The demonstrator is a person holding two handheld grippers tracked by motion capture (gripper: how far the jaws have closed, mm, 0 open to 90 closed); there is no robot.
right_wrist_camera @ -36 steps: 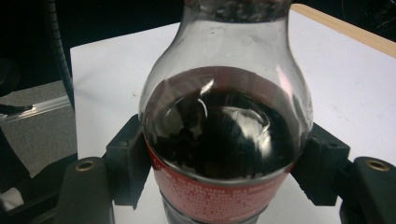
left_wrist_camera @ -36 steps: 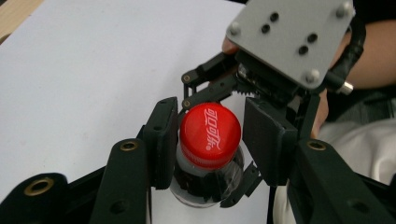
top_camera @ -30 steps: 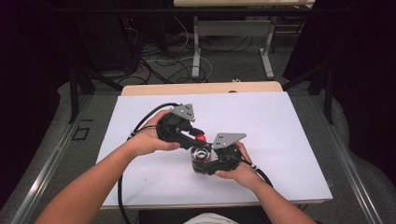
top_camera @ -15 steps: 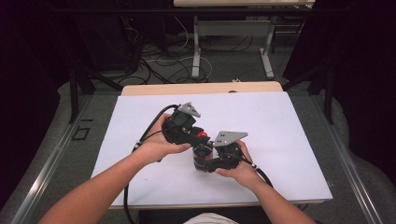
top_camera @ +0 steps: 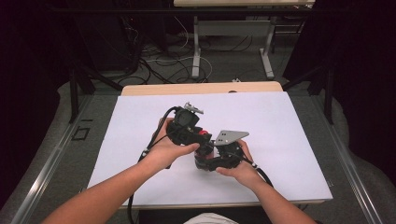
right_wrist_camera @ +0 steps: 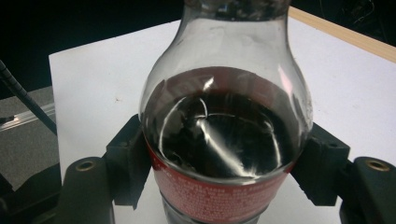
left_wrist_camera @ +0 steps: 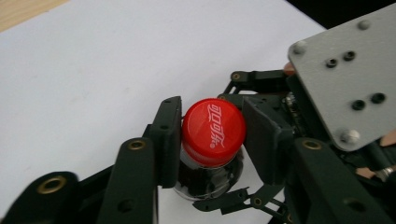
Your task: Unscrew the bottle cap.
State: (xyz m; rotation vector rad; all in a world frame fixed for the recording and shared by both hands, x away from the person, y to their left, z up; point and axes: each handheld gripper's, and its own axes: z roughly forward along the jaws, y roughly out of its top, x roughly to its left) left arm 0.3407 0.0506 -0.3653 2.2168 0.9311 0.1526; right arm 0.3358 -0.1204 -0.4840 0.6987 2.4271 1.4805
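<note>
The left tongs [left_wrist_camera: 212, 135] sit astride the red cap [left_wrist_camera: 214, 132] of the cola bottle [right_wrist_camera: 224, 135]; their jaws have just been opening, one pad against the cap's side, the other a sliver clear, so the cap is released. To their right, the right tongs [right_wrist_camera: 224, 175] are clenched on the bottle's labelled body, which stands upright on the white counter [top_camera: 280, 121], near its middle
</note>
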